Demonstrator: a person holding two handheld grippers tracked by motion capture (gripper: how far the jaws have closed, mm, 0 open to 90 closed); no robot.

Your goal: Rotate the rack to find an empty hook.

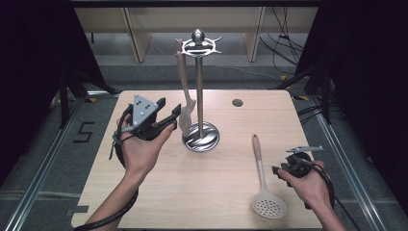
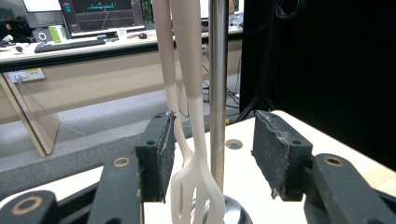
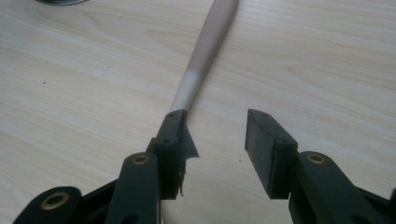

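Steel stand (image 1: 199, 96) carries two pale utensils (image 1: 184, 96) on its top ring; the left hand-held gripper (image 2: 212, 154), spread around them and the pole without pinching, could set them swinging off the hooks. Right hand-held gripper (image 3: 215, 140) — spread, empty — sits beside the skimmer (image 1: 263, 180) on the worktop (image 1: 211, 192).

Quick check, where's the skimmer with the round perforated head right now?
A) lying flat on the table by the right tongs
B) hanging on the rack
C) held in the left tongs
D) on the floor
A: the skimmer lies flat on the table just left of the right tongs, whose jaws stand open.
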